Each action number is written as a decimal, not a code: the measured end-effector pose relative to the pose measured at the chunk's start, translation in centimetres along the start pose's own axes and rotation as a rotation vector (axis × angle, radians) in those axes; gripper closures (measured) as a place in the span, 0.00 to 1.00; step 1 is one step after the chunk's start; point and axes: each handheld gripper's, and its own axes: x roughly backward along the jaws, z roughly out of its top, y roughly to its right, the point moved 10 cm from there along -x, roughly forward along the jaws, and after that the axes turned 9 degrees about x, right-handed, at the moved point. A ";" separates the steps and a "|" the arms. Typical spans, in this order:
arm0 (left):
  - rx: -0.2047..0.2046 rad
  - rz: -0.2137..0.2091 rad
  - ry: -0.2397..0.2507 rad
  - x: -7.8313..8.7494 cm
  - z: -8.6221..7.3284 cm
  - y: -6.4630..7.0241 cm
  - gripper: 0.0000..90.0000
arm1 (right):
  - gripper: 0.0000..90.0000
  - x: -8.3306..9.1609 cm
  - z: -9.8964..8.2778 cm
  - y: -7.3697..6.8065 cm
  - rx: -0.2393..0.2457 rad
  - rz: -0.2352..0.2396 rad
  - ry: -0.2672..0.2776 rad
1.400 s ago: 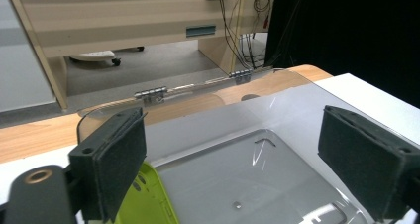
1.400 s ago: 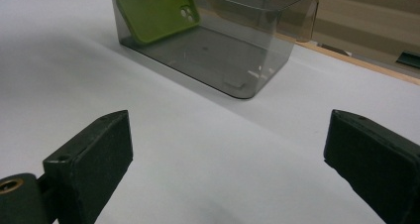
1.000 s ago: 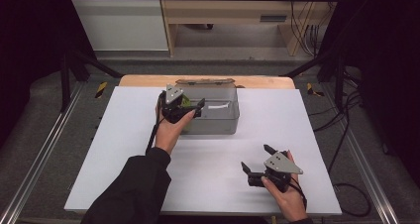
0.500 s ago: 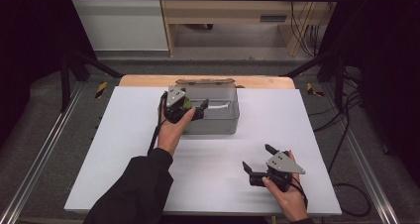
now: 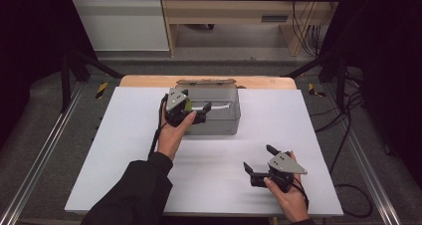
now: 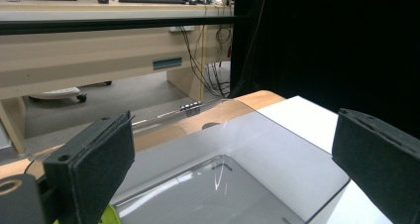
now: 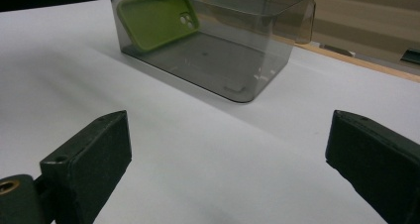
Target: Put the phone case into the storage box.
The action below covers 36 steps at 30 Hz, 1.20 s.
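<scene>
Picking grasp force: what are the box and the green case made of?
Box: looks like smoky clear hard plastic, glossy; you see through its walls. Case: likely soft silicone or matte plastic, lime green, no glare, camera cutout visible.

Smoky clear plastic box (image 5: 219, 116), rectangular, open top, hinged lid flipped back; upright near middle of far edge of white surface (image 5: 124, 150). Green phone case (image 7: 157, 19) inside box, tilted, leaning against box's left end wall, camera cutout facing into the box.
</scene>
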 end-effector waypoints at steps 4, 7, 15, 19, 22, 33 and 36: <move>-0.001 -0.005 -0.006 0.4 -0.3 0.0 0.03 | 0.04 0.1 0.0 0.1 -0.002 -0.007 0.002; 0.007 -0.006 0.001 0.6 -0.3 0.0 0.03 | 0.04 0.1 0.0 0.1 -0.001 -0.007 0.000; 0.017 -0.004 0.011 1.5 -0.8 0.3 0.03 | 0.04 0.1 0.0 0.2 -0.008 -0.006 0.005; 0.017 -0.012 0.012 1.9 -1.0 0.4 0.03 | 0.05 0.3 0.0 0.2 -0.013 -0.016 0.004; 0.016 -0.021 0.012 2.3 -1.1 0.6 0.03 | 0.04 0.3 0.2 0.0 -0.002 -0.019 0.005; 0.018 -0.031 0.043 3.8 0.0 0.3 0.03 | 0.04 0.1 -0.1 0.0 0.011 -0.024 -0.012; 0.024 -0.026 0.057 4.2 0.4 -0.2 0.03 | 0.04 0.2 -0.1 0.1 0.010 -0.025 -0.010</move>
